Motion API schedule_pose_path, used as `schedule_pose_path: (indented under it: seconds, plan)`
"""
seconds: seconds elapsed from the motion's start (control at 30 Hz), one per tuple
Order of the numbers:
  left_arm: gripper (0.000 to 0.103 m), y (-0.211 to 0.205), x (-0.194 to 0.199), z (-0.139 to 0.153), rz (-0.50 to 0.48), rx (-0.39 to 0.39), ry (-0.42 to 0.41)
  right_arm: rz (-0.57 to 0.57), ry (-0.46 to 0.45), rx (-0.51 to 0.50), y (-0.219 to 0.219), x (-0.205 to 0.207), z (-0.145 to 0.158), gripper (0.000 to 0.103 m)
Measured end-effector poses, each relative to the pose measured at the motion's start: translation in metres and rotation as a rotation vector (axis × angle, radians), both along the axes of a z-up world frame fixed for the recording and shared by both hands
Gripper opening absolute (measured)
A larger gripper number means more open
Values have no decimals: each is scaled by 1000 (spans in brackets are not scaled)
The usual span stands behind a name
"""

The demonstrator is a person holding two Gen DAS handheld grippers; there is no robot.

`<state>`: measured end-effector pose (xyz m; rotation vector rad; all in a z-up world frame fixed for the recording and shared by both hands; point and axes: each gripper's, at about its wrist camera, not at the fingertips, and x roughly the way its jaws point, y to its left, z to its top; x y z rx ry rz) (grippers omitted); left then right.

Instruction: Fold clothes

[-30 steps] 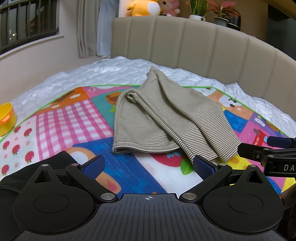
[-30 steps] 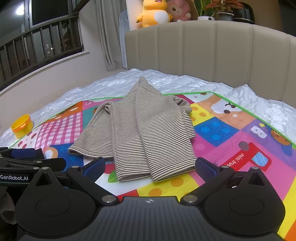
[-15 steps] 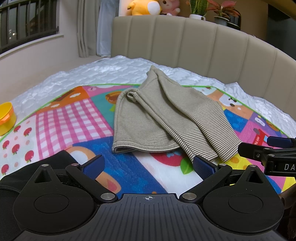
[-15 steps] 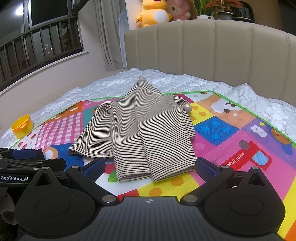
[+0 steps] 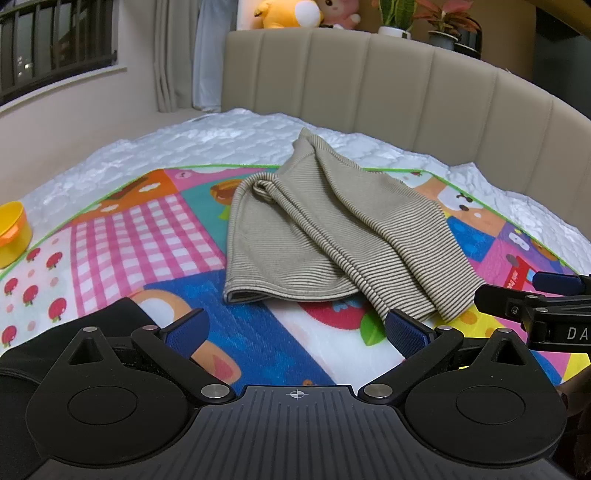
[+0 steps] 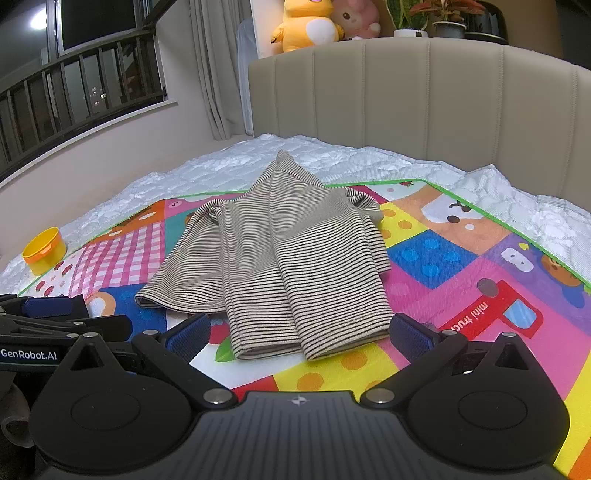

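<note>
A beige garment with thin dark stripes (image 5: 325,236) (image 6: 288,254) lies bunched and partly folded on a colourful play mat (image 5: 140,236) (image 6: 461,266) spread over a bed. My left gripper (image 5: 295,328) hovers open just short of the garment's near hem, nothing between its blue pads. In the right wrist view my right gripper (image 6: 299,334) is open too, its pads flanking the near striped hem without touching it. Each gripper shows at the edge of the other's view: the right one (image 5: 535,299), the left one (image 6: 55,317).
A yellow-orange bowl (image 5: 13,232) (image 6: 44,251) sits at the mat's left edge. A padded beige headboard (image 5: 406,107) rises behind the white quilted mattress (image 5: 221,133), with plush toys (image 6: 310,22) and potted plants on its ledge. A railed window is at the left.
</note>
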<state>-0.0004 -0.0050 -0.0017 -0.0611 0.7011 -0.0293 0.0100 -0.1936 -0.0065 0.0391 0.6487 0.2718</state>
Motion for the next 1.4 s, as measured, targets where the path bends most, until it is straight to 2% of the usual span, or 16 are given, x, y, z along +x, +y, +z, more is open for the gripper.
schedule_pose_path:
  seconds: [1.13, 1.3, 1.4]
  plan:
    - [103, 0, 2, -1, -5, -6, 12, 1, 11, -9, 1, 0, -1, 103]
    - [103, -1, 5, -2, -8, -1, 32, -2, 34, 13, -3, 5, -1, 103]
    - [103, 3, 12, -3, -16, -34, 73, -10, 68, 40, -7, 12, -1, 103]
